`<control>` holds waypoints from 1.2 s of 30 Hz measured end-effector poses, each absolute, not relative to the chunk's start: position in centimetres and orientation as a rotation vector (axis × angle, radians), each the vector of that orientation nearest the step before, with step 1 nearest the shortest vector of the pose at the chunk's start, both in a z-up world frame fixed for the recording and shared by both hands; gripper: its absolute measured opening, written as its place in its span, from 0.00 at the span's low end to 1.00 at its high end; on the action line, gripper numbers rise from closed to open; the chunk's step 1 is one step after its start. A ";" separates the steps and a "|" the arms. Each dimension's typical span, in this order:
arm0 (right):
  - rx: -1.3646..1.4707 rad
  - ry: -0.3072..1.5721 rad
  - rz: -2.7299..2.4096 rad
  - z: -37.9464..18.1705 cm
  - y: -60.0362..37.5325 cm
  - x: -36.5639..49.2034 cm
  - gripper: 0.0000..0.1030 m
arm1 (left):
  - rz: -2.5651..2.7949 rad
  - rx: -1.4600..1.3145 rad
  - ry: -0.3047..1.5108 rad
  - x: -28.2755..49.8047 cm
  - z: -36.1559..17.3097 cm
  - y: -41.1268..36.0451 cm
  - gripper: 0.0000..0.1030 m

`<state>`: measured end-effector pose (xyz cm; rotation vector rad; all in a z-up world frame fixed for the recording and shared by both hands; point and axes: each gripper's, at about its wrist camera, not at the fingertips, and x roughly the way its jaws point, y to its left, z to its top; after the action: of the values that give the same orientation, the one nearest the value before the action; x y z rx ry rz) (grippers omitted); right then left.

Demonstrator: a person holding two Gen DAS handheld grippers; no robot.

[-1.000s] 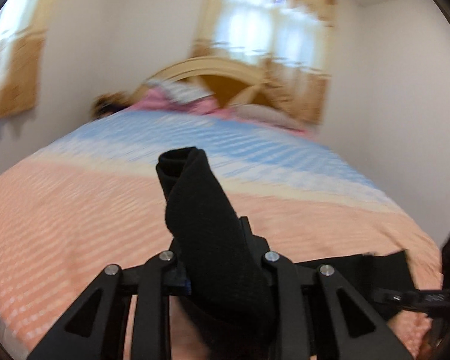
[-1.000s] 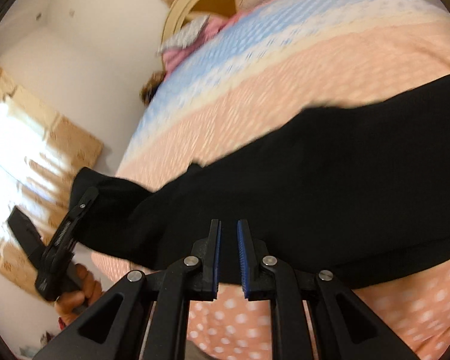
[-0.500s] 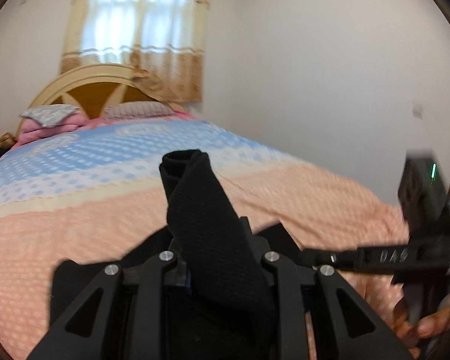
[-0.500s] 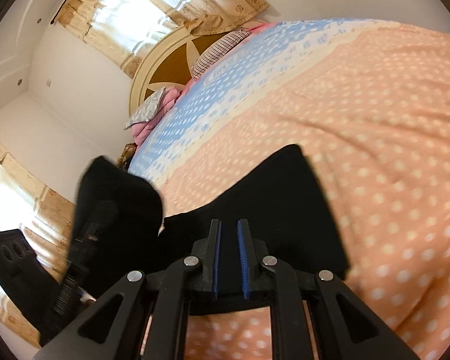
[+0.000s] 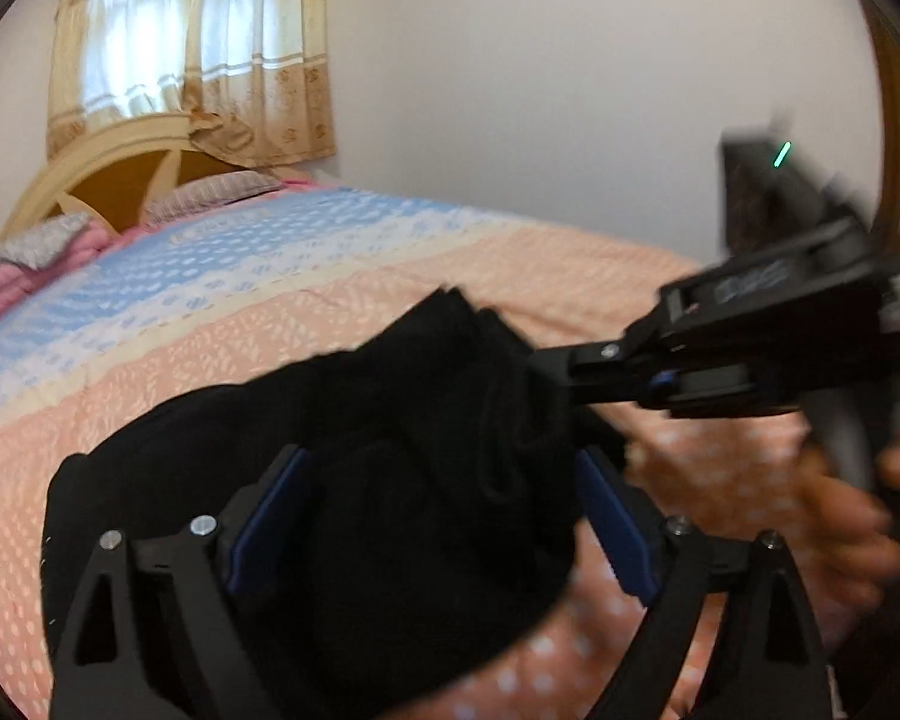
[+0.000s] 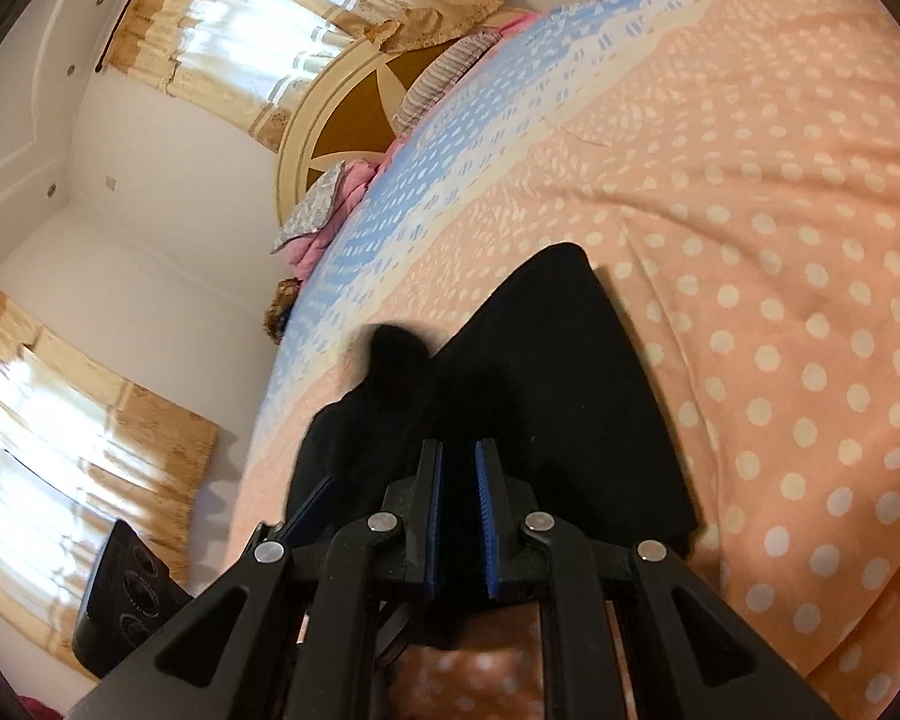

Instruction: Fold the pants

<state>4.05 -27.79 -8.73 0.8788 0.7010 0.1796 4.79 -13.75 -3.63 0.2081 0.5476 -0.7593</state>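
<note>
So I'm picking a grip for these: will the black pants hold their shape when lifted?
Probably not. The pants bunch and sag between the open left gripper, so they look floppy. They lie crumpled on the bed, likely light. The right gripper pinches a fold, which suggests they grip easily.

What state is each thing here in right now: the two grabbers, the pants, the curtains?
Left gripper: open, pants bunched loosely between its fingers.
Right gripper: shut on pants.
Pants: partly folded, lying on the bed, one end bunched up.
Curtains: drawn, daylight coming through.
</note>
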 end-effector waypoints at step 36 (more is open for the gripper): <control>-0.020 0.664 -0.056 -5.6 -21.8 6.4 0.20 | -0.232 -0.113 0.714 11.3 -6.3 3.4 0.98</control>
<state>6.35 -21.78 -5.59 -0.0203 0.6643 -0.0564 11.31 3.38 -6.30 -0.1132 0.7145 -0.2320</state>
